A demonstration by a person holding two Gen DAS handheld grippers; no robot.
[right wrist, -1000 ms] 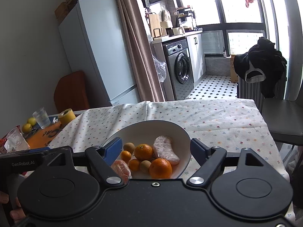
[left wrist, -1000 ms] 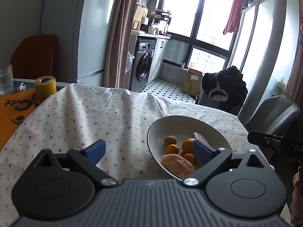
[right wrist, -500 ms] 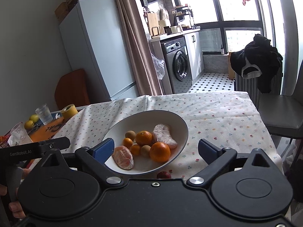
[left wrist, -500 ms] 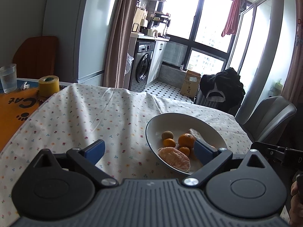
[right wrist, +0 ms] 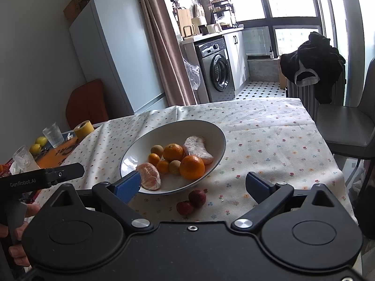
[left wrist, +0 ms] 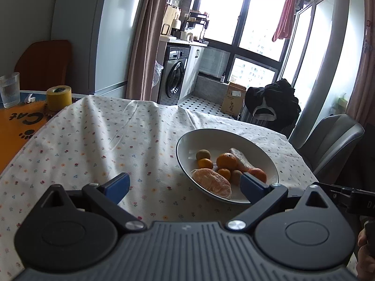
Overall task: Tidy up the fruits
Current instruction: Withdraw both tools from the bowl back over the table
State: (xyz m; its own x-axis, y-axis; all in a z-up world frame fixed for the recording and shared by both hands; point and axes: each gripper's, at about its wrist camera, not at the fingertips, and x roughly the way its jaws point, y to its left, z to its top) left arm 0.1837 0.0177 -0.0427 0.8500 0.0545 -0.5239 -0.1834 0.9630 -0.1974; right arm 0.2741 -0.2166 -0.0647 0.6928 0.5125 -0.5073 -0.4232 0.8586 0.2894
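Note:
A white bowl (right wrist: 145,140) (left wrist: 206,138) on the flowered tablecloth holds several oranges, small brown fruits, a peeled orange (right wrist: 148,179) (left wrist: 212,182) and a pale pinkish piece (right wrist: 196,148). Two red lychees (right wrist: 191,202) lie on the cloth just in front of the bowl, between my right gripper's fingers. My right gripper (right wrist: 193,186) is open and holds nothing, near the bowl's front rim. My left gripper (left wrist: 185,186) is open and empty above the cloth, left of the bowl, its right finger over the bowl's near edge.
A yellow tape roll (left wrist: 58,97), a glass of water (left wrist: 9,89) and an orange mat (left wrist: 16,126) sit at the table's left end, with two yellow fruits (right wrist: 38,144) beside another glass. A grey chair (right wrist: 346,126) stands at the right edge.
Both grippers have pulled back from the bowl, which now sits farther away. Two red lychees have come into the right wrist view in front of the bowl.

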